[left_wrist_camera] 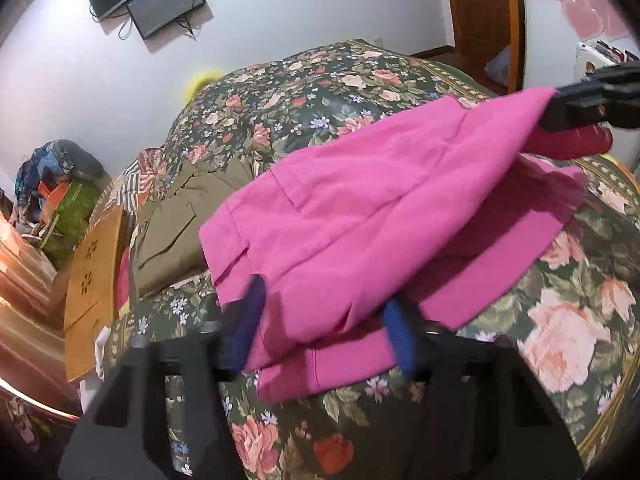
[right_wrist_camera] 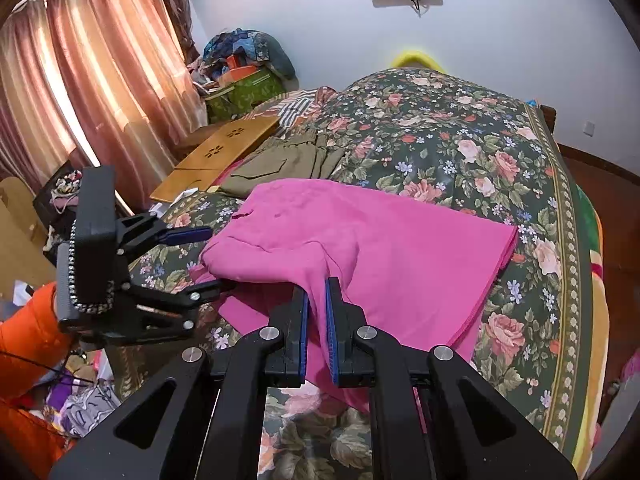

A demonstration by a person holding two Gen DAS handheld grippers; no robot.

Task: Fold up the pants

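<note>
Bright pink pants [left_wrist_camera: 360, 216] lie partly folded on a floral bedspread [left_wrist_camera: 320, 92]; they also show in the right wrist view [right_wrist_camera: 400, 248]. My left gripper [left_wrist_camera: 324, 328] has its blue-padded fingers wide apart around the near waist edge; in the right wrist view [right_wrist_camera: 218, 258] it stands open at the left. My right gripper [right_wrist_camera: 317, 328] is shut on a bunched fold of the pink pants and lifts it. In the left wrist view the right gripper [left_wrist_camera: 560, 110] pinches the fabric's far corner off the bed.
Olive-green pants [right_wrist_camera: 288, 160] lie on the bed beyond the pink ones. A wooden lap table [right_wrist_camera: 216, 152] sits at the bed's left edge. Curtains [right_wrist_camera: 80, 80] and piled clutter [right_wrist_camera: 244, 68] stand left. A door [left_wrist_camera: 484, 8] is at far right.
</note>
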